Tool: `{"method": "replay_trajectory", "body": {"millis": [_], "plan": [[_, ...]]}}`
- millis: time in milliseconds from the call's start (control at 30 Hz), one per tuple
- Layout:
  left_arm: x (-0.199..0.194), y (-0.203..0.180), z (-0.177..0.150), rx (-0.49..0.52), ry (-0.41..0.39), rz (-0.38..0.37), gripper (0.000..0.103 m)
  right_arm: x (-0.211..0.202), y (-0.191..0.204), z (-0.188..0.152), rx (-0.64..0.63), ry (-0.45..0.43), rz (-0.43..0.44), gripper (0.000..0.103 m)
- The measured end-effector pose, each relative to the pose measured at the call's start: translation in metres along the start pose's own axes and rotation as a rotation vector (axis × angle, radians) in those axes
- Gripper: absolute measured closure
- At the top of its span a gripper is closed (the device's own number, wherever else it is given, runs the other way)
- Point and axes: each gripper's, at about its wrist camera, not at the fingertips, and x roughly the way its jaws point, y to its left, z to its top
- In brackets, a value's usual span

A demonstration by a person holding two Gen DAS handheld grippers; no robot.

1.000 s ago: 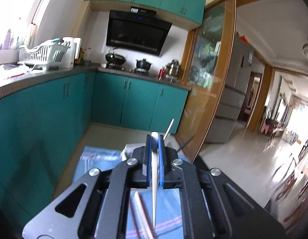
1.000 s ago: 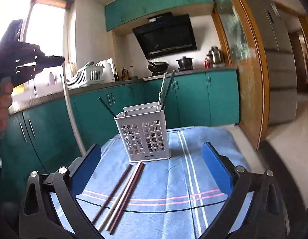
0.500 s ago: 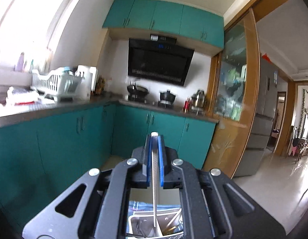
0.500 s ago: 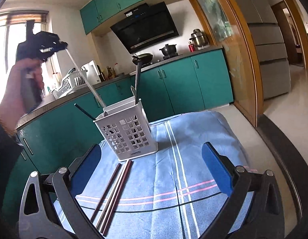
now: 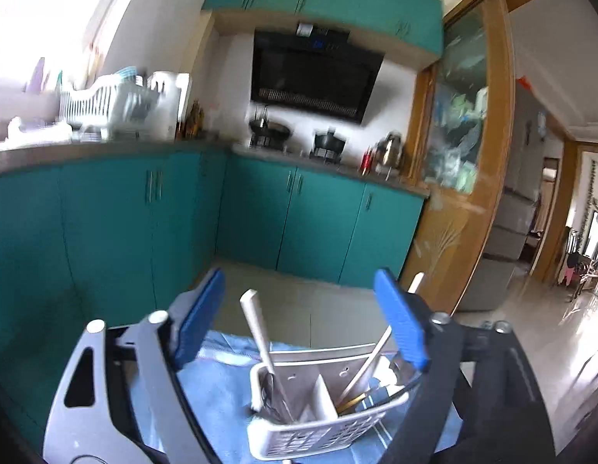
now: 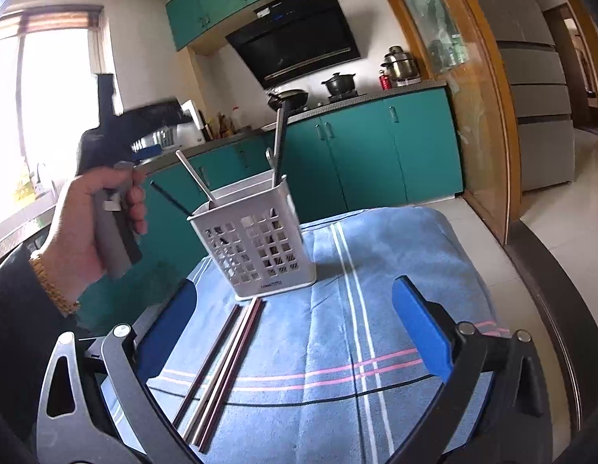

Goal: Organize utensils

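A white basket [image 6: 256, 247] with holes in its sides stands on a blue striped cloth [image 6: 376, 309], near the middle of the right wrist view. The left gripper [image 5: 299, 324] hangs just above it, and its blue jaws have just been opening; now they stand wide apart with nothing pressed between them. A white chopstick [image 5: 256, 332] leans in the left part of the basket, its top poking up between the jaws without touching them. In the right wrist view a hand [image 6: 86, 224] holds that gripper at the left of the frame. The right gripper [image 6: 295, 328] at the bottom of that view is wide open too and holds nothing. On the cloth, between its jaws and right in front of the basket, lies a bunch of chopsticks [image 6: 221, 367], about four, dark ones and pale ones side by side. A few more sticks and a dark handle [image 6: 279, 139] stand in the basket. Green cupboards [image 6: 376, 147] and two pots [image 6: 337, 83] on the stove are far behind.
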Motion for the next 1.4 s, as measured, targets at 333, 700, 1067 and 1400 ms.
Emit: {"method": "replay_trajectory", "body": {"millis": [333,700,1067,1400], "plan": [[-0.176,0.029,-0.054,0.089,-0.048,-0.01,0.004,0.005,0.024,-0.01,-0.085,0.032,-0.025,0.004],[-0.178,0.04,-0.179,0.178,0.245,0.04,0.004,-0.007,0.035,-0.035,-0.14,0.087,-0.171,0.004],[-0.176,0.046,-0.175,0.137,0.287,0.005,0.004,-0.008,0.04,-0.049,-0.139,0.115,-0.174,0.004],[-0.173,0.042,-0.178,0.14,0.301,-0.01,0.004,-0.01,0.037,-0.047,-0.132,0.116,-0.17,0.004]]}}
